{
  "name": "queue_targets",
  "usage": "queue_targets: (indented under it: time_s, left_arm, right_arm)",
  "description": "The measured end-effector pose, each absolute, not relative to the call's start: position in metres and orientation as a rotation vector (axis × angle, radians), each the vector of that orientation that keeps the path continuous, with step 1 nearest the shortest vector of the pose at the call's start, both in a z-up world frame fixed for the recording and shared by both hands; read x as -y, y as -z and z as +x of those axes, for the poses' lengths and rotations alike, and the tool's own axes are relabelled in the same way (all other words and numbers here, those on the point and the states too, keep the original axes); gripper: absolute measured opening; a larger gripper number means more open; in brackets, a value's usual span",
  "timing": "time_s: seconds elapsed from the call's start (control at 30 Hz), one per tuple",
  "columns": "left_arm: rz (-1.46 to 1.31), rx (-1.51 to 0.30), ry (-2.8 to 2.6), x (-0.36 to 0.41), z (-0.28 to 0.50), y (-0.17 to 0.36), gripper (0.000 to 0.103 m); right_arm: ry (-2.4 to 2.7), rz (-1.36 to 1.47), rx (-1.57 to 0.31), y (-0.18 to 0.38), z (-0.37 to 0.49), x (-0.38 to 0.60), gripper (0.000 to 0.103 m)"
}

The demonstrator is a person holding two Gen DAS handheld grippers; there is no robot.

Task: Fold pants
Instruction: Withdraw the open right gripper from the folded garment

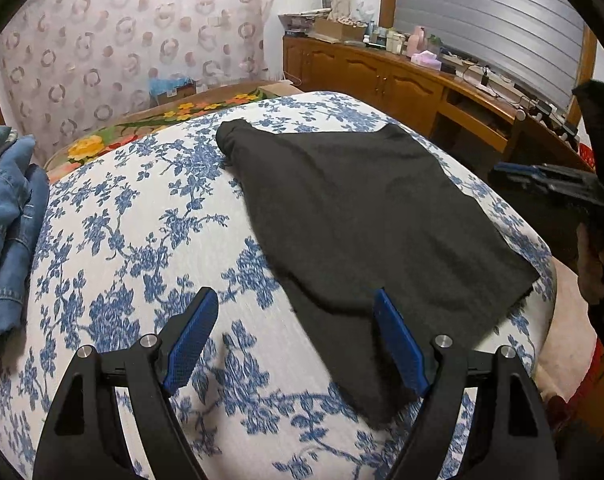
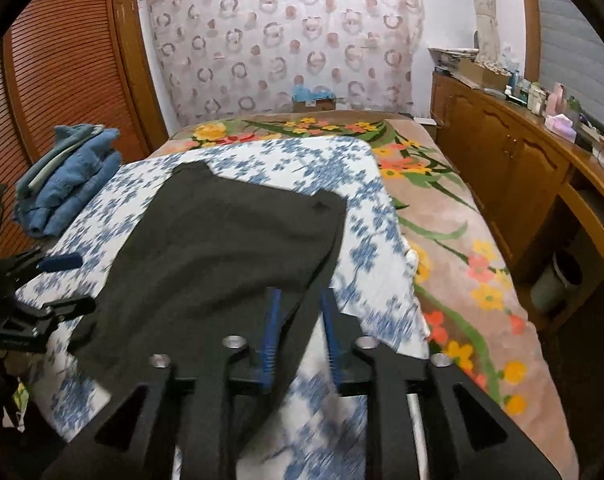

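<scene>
The dark pants (image 1: 362,216) lie flat on the blue-flowered white sheet (image 1: 133,232) that covers the near part of the bed, folded into a broad slab whose long axis runs from the near edge of the bed away toward the far left, where a bunched, rounded end (image 1: 231,136) points at the patterned curtain (image 1: 133,36). In the right wrist view the same pants (image 2: 221,248) spread from a far corner down to a narrowing near part that reaches in between the fingers. The left gripper (image 1: 297,334) hovers over the near left edge of the pants with its blue-padded fingers (image 1: 189,340) spread wide; one pad is over bare sheet, the other over the dark cloth, neither pinching anything. The right gripper (image 2: 299,330) has its fingers (image 2: 270,332) drawn narrow with a strip of the dark cloth between them, but blur keeps me from telling whether they grip it. A stack of folded blue jeans (image 2: 67,176) sits on the left side of the bed, well apart from the pants. Beyond the sheet lies a tan blanket with bright flowers (image 2: 454,240), running to the far end and down the right side. Right of the bed stands a long wooden counter (image 1: 402,80) with cupboard doors, its top crowded with bottles, boxes and cables. A louvred wooden door (image 2: 61,80) stands at the left.
</scene>
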State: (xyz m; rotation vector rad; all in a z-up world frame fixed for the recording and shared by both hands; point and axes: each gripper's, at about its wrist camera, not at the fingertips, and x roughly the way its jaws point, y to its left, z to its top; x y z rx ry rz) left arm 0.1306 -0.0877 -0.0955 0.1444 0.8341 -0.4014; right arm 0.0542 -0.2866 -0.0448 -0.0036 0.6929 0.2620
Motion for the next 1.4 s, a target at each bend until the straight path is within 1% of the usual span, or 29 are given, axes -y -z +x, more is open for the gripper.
queue_targets:
  time_s: [0.1,0.17,0.7,1.37,1.4]
  left_arm:
    - [0.148,-0.834,0.394,0.086,0.120,0.096,0.081]
    - [0.142,-0.835,0.396,0.086,0.115,0.097,0.081]
    - [0.112,-0.878,0.421,0.084,0.101,0.116,0.081]
    - [0.111,-0.866,0.415,0.084,0.101,0.117,0.081]
    - [0.112,-0.864,0.415,0.084,0.101,0.117,0.081]
  right_arm:
    - [-0.281,0.000,-0.705,0.050,0.039,0.285,0.036]
    - [-0.285,0.001,-0.716,0.054,0.032,0.284,0.037]
    - [-0.282,0.006,-0.802,0.068,0.011,0.281,0.037]
    - [-0.286,0.045,-0.812,0.070,0.006,0.274,0.037]
    - [-0.287,0.032,-0.805,0.071,0.005,0.272,0.036]
